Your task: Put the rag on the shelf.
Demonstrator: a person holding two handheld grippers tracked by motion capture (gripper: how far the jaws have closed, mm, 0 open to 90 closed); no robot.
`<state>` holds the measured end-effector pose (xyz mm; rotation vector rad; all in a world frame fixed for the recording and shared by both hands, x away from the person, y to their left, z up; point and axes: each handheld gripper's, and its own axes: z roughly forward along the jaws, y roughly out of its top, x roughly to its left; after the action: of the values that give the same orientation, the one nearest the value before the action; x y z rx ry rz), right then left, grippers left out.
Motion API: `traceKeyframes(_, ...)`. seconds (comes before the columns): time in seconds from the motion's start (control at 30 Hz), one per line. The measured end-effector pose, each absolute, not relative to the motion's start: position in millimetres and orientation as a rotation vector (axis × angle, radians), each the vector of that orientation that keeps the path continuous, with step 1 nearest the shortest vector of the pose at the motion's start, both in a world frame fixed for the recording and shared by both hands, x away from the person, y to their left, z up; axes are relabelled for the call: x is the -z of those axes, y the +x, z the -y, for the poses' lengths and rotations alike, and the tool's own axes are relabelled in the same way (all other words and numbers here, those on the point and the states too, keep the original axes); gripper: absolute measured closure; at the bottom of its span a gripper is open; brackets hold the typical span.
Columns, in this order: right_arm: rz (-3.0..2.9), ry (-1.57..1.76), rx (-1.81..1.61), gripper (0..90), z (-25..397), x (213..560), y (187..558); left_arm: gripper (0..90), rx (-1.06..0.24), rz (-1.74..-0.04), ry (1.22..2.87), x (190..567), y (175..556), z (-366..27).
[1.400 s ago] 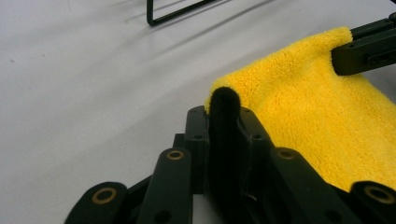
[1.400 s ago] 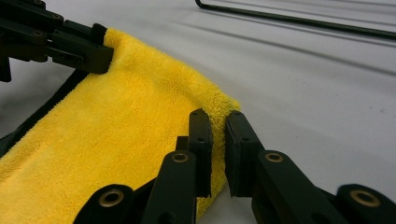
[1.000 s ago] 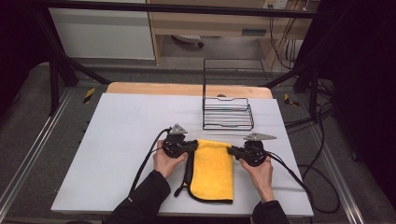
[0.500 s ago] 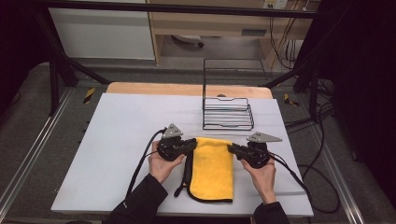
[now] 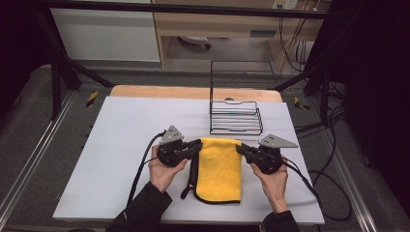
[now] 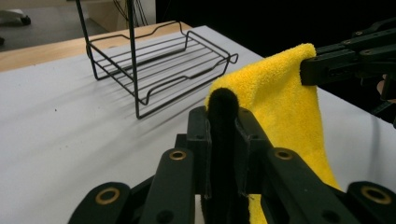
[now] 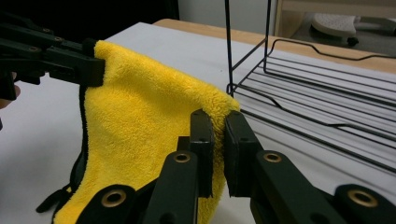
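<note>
Two top corners of yellow cloth (image 5: 221, 164) between fingers (image 7: 201, 140).

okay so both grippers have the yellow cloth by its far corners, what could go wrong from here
The left gripper bites mostly the black edging of the yellow cloth, so that corner might slip free. The wire rack stands just beyond the cloth; swinging forward could snag it. The near end lies on the table and may drag.

both hands low in the frame, left gripper (image 5: 197, 145) and right gripper (image 5: 240, 149) pointing inward at each other, jaws clamping tight
</note>
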<state>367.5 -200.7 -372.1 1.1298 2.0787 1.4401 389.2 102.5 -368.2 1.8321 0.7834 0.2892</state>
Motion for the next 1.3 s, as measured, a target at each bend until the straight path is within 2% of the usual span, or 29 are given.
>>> traceKeyframes(1.3, -1.81, 0.94, -1.481, 84.2, 200.9, 296.8, 351.5, 78.6, -0.441, -0.671, 1.646, 298.4, 384.3, -96.4)
